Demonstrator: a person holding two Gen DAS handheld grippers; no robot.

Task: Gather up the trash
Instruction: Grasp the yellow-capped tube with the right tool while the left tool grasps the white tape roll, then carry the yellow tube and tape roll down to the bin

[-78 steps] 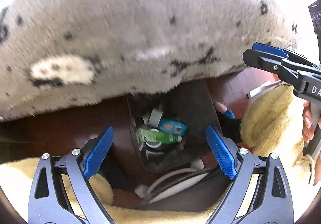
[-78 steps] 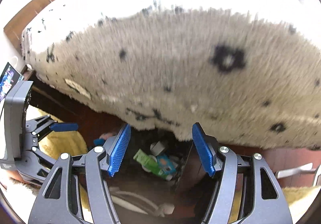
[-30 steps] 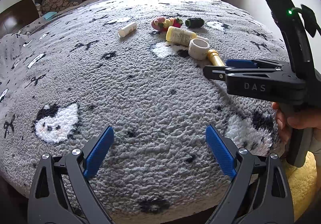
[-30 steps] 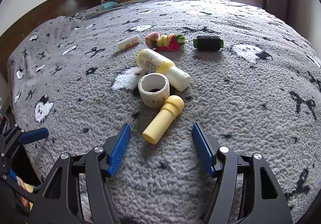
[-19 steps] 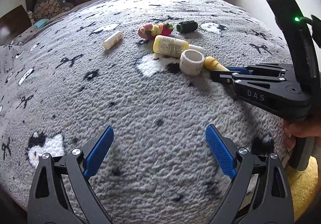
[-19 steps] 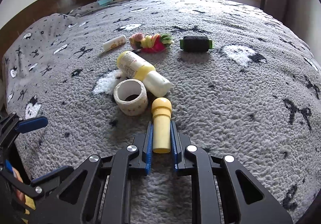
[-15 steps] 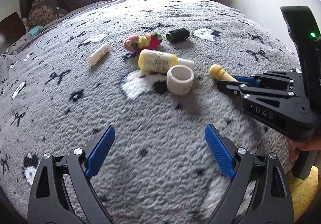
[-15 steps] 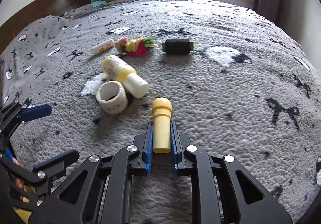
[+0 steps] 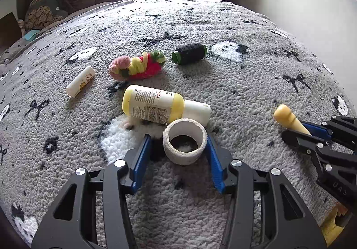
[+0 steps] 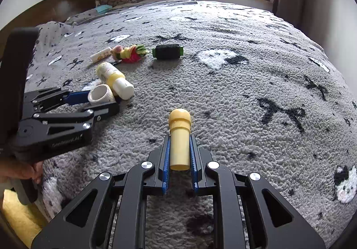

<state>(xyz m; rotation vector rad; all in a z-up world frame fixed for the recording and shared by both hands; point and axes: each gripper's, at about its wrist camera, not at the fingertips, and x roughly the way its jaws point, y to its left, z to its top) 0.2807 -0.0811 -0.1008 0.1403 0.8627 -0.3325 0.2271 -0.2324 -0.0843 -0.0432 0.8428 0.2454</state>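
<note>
So the whole scene sits on a big grey fleece blanket (image 9: 234, 84) with black and white critter patterns, spread over a bed with a window behind it.

Left gripper (image 9: 178, 148) is down on the blanket with the white tape roll (image 9: 184, 144) sitting right between its blue pads. Its jaws have just been closing in around the roll; the right pad looks to be touching the roll's side, but there's a visible gap on the left one, so it's bracketing the roll rather than squeezing it. The roll lies with its open end facing the camera.

Right gripper (image 10: 179, 155) is pressed in tight on the pale yellow tube (image 10: 179, 137), pinching its body from both sides, with the rounded cap poking out forward past the fingertips. The jaws came together on it just now. From the left camera you can see it off to the right, well apart from the rest of the clutter.

Just behind the tape roll, touching it, is a yellow bottle with a white cap (image 9: 162, 105) on its side. Further back: a black thread spool (image 9: 189, 53), a colourful yarn bundle (image 9: 138, 66) and a small white tube (image 9: 80, 81).
</note>
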